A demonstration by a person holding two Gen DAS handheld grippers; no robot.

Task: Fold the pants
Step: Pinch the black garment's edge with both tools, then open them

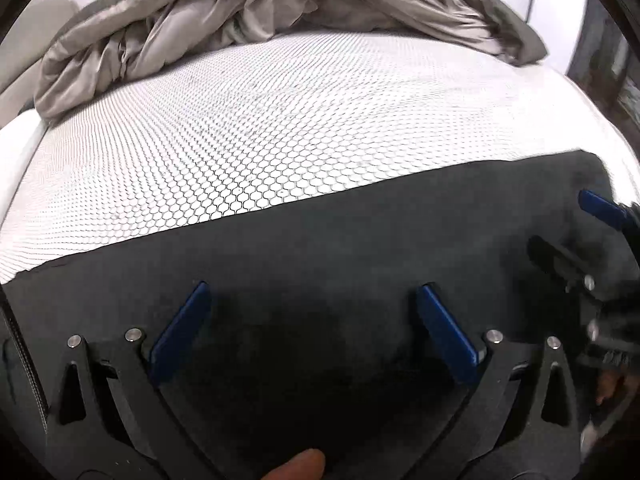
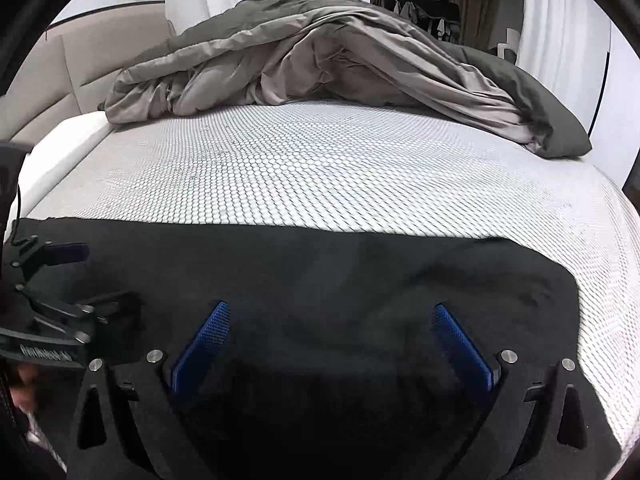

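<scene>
Both claws, left claw (image 1: 312, 296) and right claw (image 2: 332, 316), hover spread wide over dark pants (image 2: 320, 272) on the bed (image 2: 320, 168).

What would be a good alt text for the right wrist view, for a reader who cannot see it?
The open right gripper hovers over dark pants spread flat on a white honeycomb-patterned mattress. The left gripper sits at the left edge, and a rumpled grey duvet lies behind.

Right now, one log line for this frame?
stage: pre-grasp | left tongs: open, above pants | right tongs: open, above pants | pants: flat on mattress | duvet: bunched at far end
</scene>
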